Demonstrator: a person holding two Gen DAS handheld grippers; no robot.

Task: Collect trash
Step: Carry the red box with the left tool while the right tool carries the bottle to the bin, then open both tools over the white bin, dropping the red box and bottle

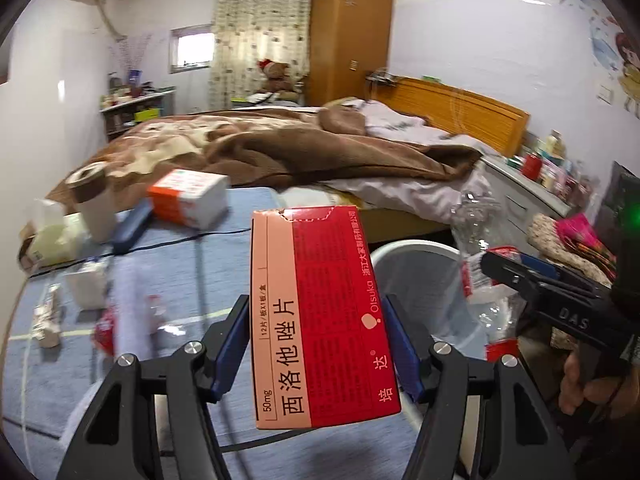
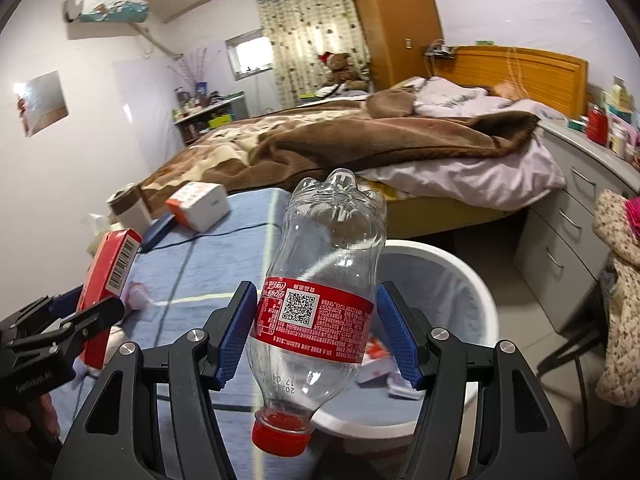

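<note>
Above the white bin (image 2: 472, 280), the empty plastic bottle (image 2: 320, 288) hangs cap-down, pinched at its red label by the right gripper (image 2: 316, 332) — light, slick and crushable. Beside it the left gripper (image 1: 316, 340) clamps a red medicine box (image 1: 320, 312) — thin card, best held across its flat faces.
</note>
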